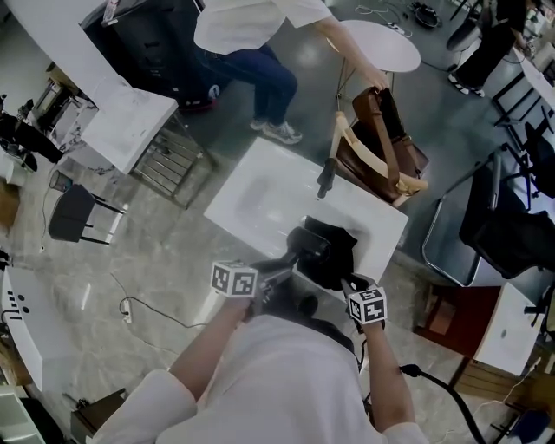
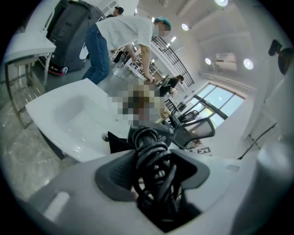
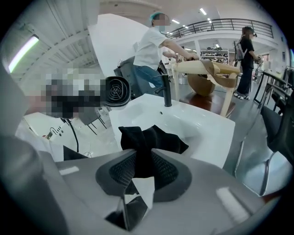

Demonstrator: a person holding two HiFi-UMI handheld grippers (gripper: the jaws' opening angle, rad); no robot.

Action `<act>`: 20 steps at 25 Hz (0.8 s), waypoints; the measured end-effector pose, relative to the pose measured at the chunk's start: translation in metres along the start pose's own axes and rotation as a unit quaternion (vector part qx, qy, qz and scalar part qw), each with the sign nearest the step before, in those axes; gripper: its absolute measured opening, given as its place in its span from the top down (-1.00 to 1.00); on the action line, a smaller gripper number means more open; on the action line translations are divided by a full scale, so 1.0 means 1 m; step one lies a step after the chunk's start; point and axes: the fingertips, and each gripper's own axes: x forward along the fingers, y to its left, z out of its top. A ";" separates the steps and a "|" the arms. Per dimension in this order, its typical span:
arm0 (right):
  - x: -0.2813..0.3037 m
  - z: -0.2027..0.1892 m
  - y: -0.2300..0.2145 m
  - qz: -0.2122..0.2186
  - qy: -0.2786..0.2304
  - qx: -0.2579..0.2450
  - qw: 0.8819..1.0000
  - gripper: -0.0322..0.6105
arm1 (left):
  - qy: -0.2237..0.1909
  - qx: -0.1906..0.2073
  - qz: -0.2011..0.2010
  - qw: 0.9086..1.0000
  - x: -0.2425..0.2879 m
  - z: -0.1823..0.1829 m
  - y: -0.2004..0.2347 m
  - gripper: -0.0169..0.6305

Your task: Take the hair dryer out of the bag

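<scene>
Now the left gripper [image 2: 154, 176] clamps the hair dryer [image 2: 154, 134] cord [image 2: 154, 158] between its fingers; the right gripper [image 3: 141, 172] pinches the bag [image 3: 154, 140] between its own

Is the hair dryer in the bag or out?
Out: the hair dryer is clear of the black bag, held by its cord in the left gripper.

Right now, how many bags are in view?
2: a black bag at the white sink's near edge, and a brown bag past its far corner, held by a person. More may be hidden.
</scene>
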 end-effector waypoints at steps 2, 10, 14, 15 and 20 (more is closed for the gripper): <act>-0.009 0.004 0.008 0.005 -0.012 0.004 1.000 0.60 | -0.004 0.002 -0.001 1.000 -0.004 0.001 -0.001 0.23; -0.039 0.026 0.030 -0.012 -0.068 0.034 0.997 0.55 | -0.009 0.021 -0.023 0.999 -0.019 0.011 0.001 0.23; -0.045 0.028 0.046 -0.034 -0.074 0.047 0.996 0.55 | -0.008 0.025 -0.039 0.999 -0.031 0.016 0.004 0.23; -0.047 0.029 0.051 -0.039 -0.078 0.052 0.995 0.55 | -0.007 0.026 -0.043 0.999 -0.036 0.017 0.003 0.23; -0.061 0.040 0.085 -0.061 -0.106 0.072 0.990 0.56 | -0.003 0.037 -0.068 0.997 -0.062 0.024 -0.001 0.24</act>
